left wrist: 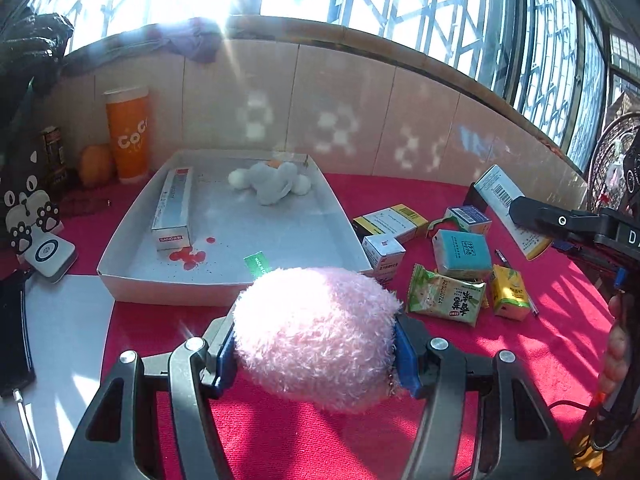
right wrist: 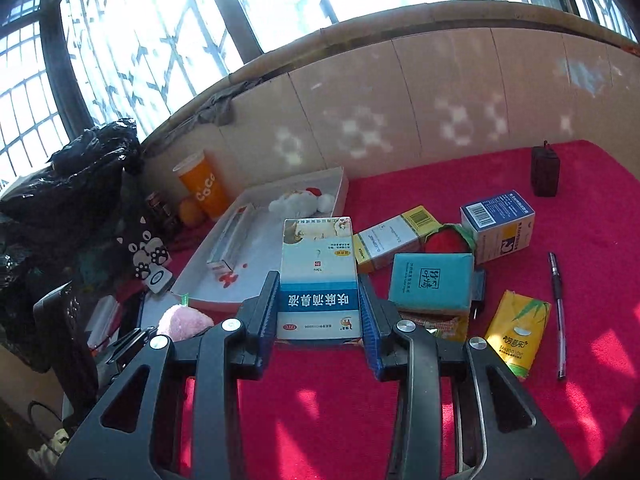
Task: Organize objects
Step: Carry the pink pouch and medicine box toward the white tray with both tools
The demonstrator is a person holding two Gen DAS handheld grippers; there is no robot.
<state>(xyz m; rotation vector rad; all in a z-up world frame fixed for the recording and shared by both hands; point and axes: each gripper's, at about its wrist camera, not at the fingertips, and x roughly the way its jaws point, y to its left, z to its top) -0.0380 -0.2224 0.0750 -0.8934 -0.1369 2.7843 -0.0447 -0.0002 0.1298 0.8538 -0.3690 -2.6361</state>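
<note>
My left gripper [left wrist: 316,354] is shut on a fluffy pink plush toy [left wrist: 316,332], held just in front of the white cardboard tray [left wrist: 224,284]. Inside the tray lie a long white and red box [left wrist: 174,210] and a grey-white plush [left wrist: 272,180]. My right gripper [right wrist: 318,300] is shut on a white and blue medicine box [right wrist: 318,276], held above the red cloth; the same box [left wrist: 508,204] shows at the right of the left wrist view. The pink plush toy [right wrist: 184,322] appears low left in the right wrist view, near the tray [right wrist: 204,276].
Loose on the red cloth [right wrist: 400,420]: a teal packet [right wrist: 430,282], a yellow-edged box [right wrist: 390,236], a blue and white box [right wrist: 498,222], a yellow tissue pack [right wrist: 518,330], a pen [right wrist: 558,312], a green snack bag [left wrist: 444,294]. An orange cup [left wrist: 128,136] stands by the tiled wall.
</note>
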